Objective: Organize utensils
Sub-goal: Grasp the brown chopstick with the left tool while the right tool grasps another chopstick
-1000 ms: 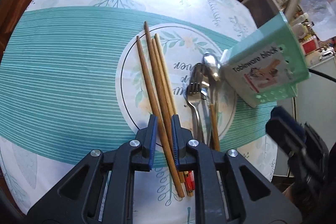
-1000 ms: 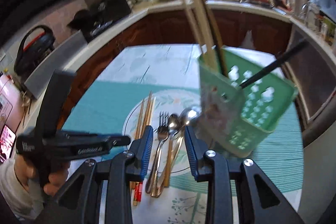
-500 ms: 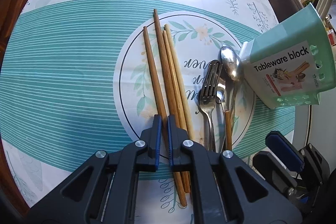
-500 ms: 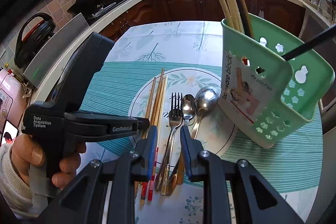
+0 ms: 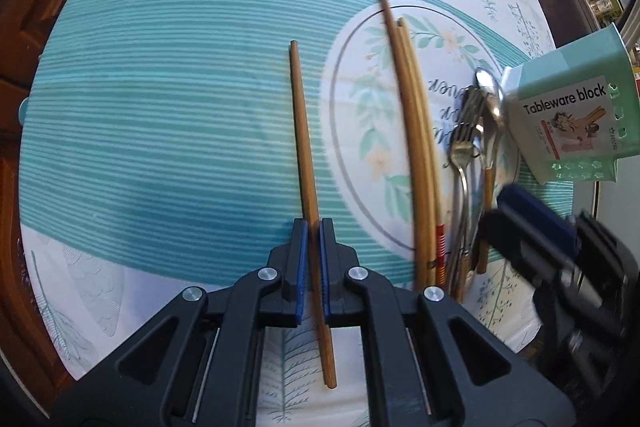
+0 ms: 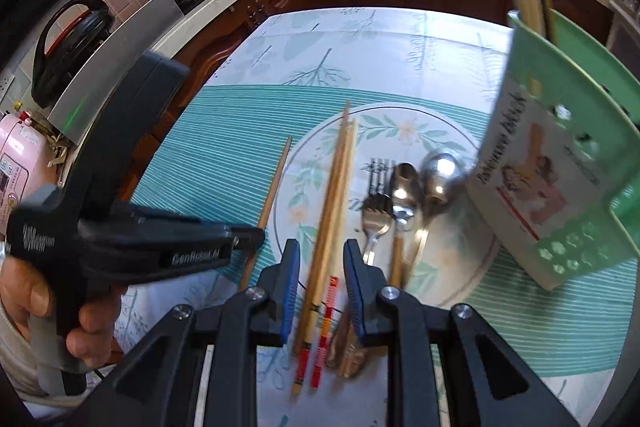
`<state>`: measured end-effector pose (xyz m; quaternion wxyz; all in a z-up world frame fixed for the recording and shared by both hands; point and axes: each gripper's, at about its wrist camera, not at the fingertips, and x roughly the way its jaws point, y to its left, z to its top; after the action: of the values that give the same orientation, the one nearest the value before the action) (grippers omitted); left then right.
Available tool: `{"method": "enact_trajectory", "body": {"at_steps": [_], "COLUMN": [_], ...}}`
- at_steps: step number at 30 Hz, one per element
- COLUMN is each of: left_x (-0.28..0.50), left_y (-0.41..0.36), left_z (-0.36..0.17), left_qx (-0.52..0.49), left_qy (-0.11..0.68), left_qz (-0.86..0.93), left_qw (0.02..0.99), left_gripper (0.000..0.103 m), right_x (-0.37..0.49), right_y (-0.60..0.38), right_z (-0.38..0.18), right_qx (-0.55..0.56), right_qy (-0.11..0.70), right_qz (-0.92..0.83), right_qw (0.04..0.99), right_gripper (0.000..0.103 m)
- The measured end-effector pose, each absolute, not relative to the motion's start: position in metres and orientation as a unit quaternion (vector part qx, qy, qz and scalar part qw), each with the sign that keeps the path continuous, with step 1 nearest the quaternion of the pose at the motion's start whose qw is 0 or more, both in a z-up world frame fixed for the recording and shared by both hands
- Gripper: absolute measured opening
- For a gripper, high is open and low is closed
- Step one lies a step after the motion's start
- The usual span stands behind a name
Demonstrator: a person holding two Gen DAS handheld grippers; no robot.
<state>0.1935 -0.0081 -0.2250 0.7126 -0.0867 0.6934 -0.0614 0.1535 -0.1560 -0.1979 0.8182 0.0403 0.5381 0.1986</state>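
Grip step in hand. Left gripper (image 5: 313, 235), bottom centre of its view, is clamped on a single chopstick (image 5: 302, 131) lying apart from the others. Right gripper (image 6: 318, 259) hangs with jaws apart, straddling the remaining chopsticks (image 6: 334, 195) without pressing them. Farther right lie the fork (image 6: 376, 211) and spoons (image 6: 424, 183). Green caddy (image 6: 568, 163) leans at right edge. Next, probably: lift the chopstick, carry to caddy, insert upright.

1 brown wooden chopstick (image 5: 304, 147) lies apart on the teal stripes. 3 lighter chopsticks (image 5: 416, 131) lie together beside it. A steel fork (image 6: 376, 211) and 2 spoons (image 6: 404, 199) lie next to the tilted green tableware holder (image 6: 568, 163).
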Motion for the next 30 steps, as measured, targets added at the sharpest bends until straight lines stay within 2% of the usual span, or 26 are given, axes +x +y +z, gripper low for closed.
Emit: {"method": "enact_trajectory", "body": {"at_steps": [9, 20, 24, 28, 30], "left_x": [0.178, 0.169, 0.168, 0.167, 0.167], "left_y": [0.025, 0.032, 0.031, 0.026, 0.024], "left_z": [-0.229, -0.226, -0.225, -0.224, -0.224], "left_qx": [-0.099, -0.106, -0.1, -0.083, -0.079], "left_qy": [0.7, 0.697, 0.697, 0.7, 0.699], "left_qz": [-0.07, -0.086, -0.087, -0.09, -0.093], "left_qw": [0.704, 0.704, 0.704, 0.704, 0.705], "left_gripper": [0.004, 0.004, 0.004, 0.005, 0.004], "right_x": [0.209, 0.22, 0.225, 0.222, 0.221], "right_y": [-0.139, -0.118, -0.107, -0.086, -0.082], "right_z": [-0.229, -0.249, -0.248, -0.248, -0.247], "right_qx": [0.089, 0.046, -0.001, -0.087, -0.103], "right_qy": [0.628, 0.661, 0.66, 0.657, 0.656], "right_qz": [0.163, 0.118, 0.097, 0.073, 0.074], "right_qw": [0.756, 0.739, 0.745, 0.745, 0.744], "right_gripper": [0.022, 0.022, 0.019, 0.008, 0.006]}}
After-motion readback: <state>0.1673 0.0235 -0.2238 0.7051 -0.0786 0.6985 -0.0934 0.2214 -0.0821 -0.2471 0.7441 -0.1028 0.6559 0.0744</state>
